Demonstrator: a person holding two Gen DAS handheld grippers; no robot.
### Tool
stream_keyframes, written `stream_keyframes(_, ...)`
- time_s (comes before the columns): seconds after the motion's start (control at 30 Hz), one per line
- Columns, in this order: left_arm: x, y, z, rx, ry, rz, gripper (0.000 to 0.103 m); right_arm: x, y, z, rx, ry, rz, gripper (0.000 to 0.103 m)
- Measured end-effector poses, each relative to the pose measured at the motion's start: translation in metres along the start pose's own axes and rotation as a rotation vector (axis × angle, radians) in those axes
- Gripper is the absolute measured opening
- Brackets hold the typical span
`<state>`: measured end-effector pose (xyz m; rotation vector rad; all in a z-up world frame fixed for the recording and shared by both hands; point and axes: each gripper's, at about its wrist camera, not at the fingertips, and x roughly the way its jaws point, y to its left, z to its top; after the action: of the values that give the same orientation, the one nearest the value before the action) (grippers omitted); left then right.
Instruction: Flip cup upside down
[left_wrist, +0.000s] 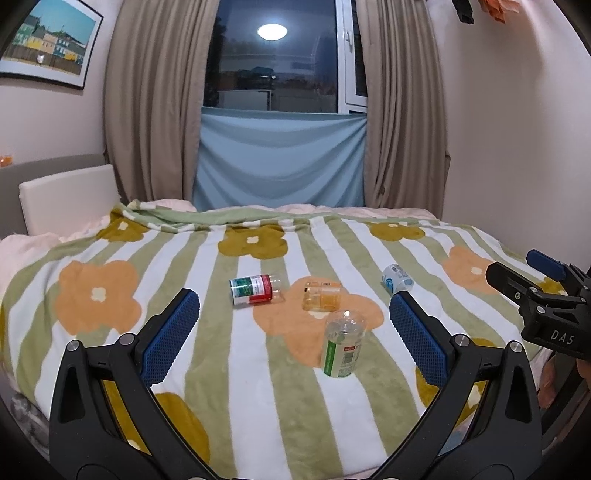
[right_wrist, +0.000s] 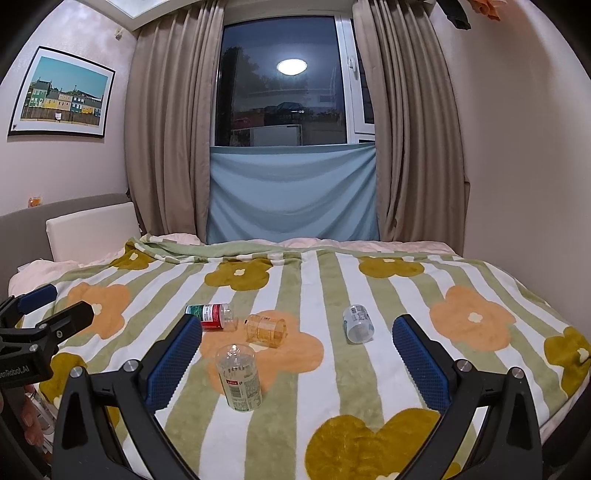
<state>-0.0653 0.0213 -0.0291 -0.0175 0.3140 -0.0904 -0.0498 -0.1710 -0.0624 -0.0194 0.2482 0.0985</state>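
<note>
floral striped blanket (right_wrist: 406, 295), beige curtains (right_wrist: 166, 129), dark window (right_wrist: 280, 81), framed picture (right_wrist: 62, 94)

In front of me is the bed (right_wrist: 480, 373), covered by a green-and-white striped blanket (right_wrist: 295, 417) with orange and olive flowers. Directly on the blanket I see four clear cups: the green-labelled cup (right_wrist: 239, 376) stands mouth-down nearest me, while the red-labelled cup (right_wrist: 212, 316), amber cup (right_wrist: 266, 329) and blue-printed cup (right_wrist: 357, 324) lie on their sides. The amber cup lies near the red-labelled cup; the blue-printed cup lies well apart to the right.
</note>
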Motion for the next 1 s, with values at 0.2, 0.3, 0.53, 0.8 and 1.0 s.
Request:
stream_keyframes(0.2,-0.0014,0.0005,0.0014,0.004,0.002,-0.001,0.103,0.0000,0.0001,0.0005,0.001,-0.002,0.000,0.103)
stream_keyframes(0.3,-0.0011,0.0005,0.0010,0.003,0.000,0.000,0.103,0.0001,0.0002,0.0005,0.000,-0.001,-0.001,0.103)
stream_keyframes(0.53,-0.0008,-0.0002,0.0003,0.004,0.003,0.000,0.103,0.0001,-0.0001,0.0005,0.001,-0.002,-0.002,0.103)
stream_keyframes(0.8,-0.0012,0.0031,0.0032,0.005,-0.002,-0.001,0.103,0.0000,-0.0009,0.0004,0.001,-0.002,-0.001,0.103)
stream_keyframes(1.0,-0.0019,0.0016,0.0036,0.010,-0.004,0.002,0.103,0.0006,-0.0012,0.0008,0.001,-0.001,0.000,0.103)
